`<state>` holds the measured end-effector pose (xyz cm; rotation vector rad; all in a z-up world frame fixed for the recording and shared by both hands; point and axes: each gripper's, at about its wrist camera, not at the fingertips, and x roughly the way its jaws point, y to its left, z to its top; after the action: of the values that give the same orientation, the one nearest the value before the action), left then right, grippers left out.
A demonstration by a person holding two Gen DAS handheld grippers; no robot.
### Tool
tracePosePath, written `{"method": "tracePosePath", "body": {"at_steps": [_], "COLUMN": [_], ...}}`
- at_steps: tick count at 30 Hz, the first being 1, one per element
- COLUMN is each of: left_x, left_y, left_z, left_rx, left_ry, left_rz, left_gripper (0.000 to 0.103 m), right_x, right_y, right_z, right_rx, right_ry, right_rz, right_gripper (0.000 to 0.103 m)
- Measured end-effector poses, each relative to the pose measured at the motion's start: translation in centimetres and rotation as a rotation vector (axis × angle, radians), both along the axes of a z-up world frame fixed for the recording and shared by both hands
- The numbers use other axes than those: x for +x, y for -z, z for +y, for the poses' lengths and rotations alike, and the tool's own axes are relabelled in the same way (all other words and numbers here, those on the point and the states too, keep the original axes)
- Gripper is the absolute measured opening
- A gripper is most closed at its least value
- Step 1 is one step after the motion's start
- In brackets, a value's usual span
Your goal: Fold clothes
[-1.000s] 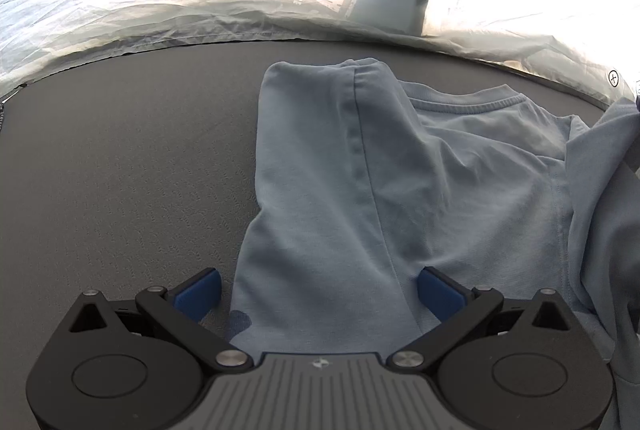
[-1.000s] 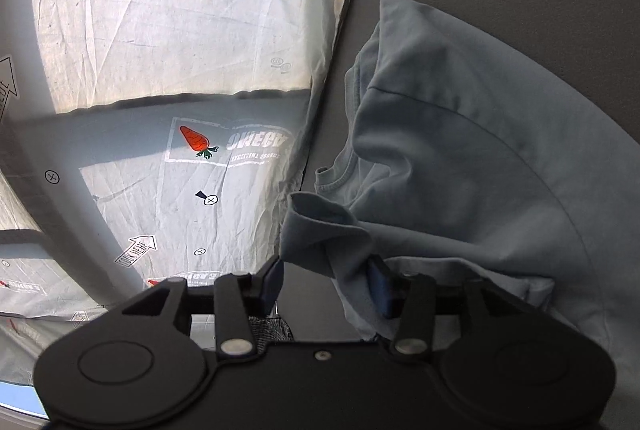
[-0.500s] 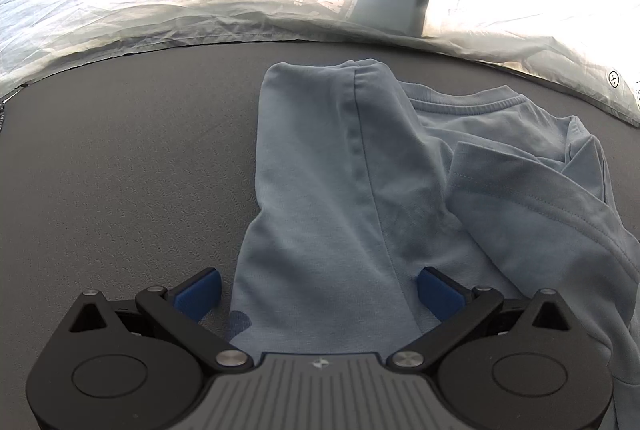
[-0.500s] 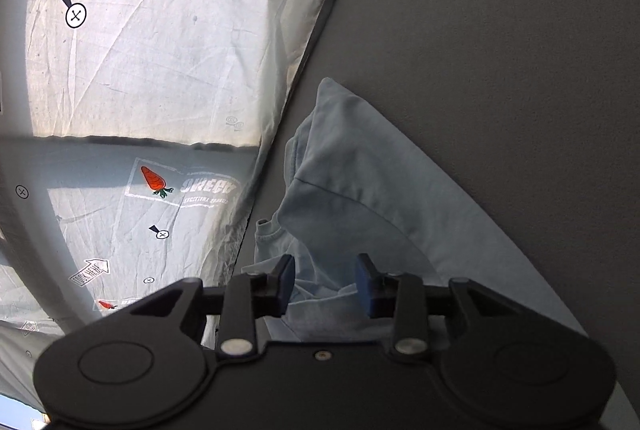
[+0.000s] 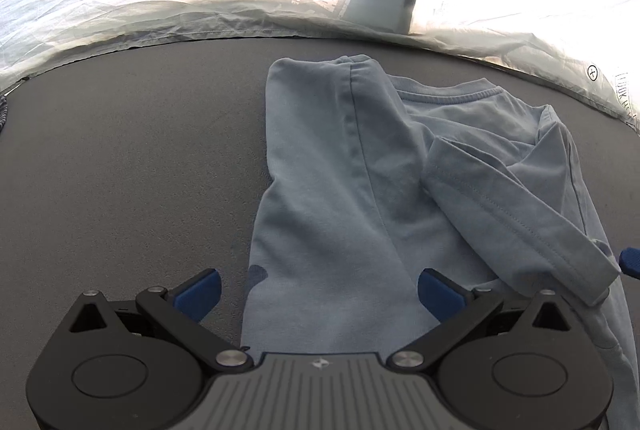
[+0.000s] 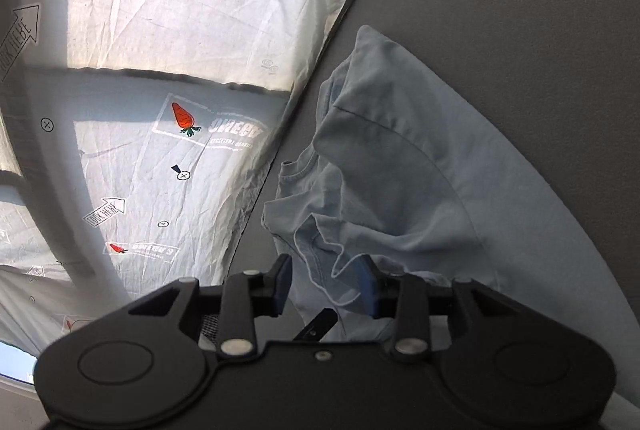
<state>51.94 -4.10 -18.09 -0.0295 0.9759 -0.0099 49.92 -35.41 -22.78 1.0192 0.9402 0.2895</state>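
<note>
Left view: left gripper (image 5: 318,290) spread wide, holding nothing; shirt (image 5: 340,189) lies on the dark table (image 5: 132,157), long axis running straight ahead between the fingers.
Right view: right gripper (image 6: 326,280) partly parted, sleeve (image 6: 324,246) loose between its fingers, seemingly released; the shirt spreads forward-right.

Dark grey tabletop (image 5: 120,157) w/ sunlit white printed sheet (image 6: 192,29) behind, carrot logos.
</note>
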Motion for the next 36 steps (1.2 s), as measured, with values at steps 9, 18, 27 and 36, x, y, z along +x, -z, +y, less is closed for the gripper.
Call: {"method": "tracePosePath", "body": {"at_steps": [9, 18, 27, 36], "left_x": [-14.3, -24.5, -28.9, -30.2], "left_y": [-1.4, 1.2, 2.5, 2.4], "left_z": [-0.7, -2.0, -2.6, -2.2], "left_rx": [0.04, -0.008, 0.036, 0.028], "left_ry": [-0.017, 0.007, 0.041, 0.029], "left_rz": [0.037, 0.155, 0.219, 0.226], "left_gripper": [0.103, 0.103, 0.103, 0.103], "right_x": [-13.7, -25.7, -33.0, -34.6], "right_y": [-2.4, 1.4, 1.7, 1.7], "right_z": [-4.6, -10.4, -10.1, -8.0], "right_rx": [-0.619, -0.512, -0.486, -0.586], "right_ry": [-0.051, 0.097, 0.126, 0.063], "right_rz": [-0.059, 0.083, 0.059, 0.051], "right_gripper": [0.057, 0.057, 0.058, 0.047]}}
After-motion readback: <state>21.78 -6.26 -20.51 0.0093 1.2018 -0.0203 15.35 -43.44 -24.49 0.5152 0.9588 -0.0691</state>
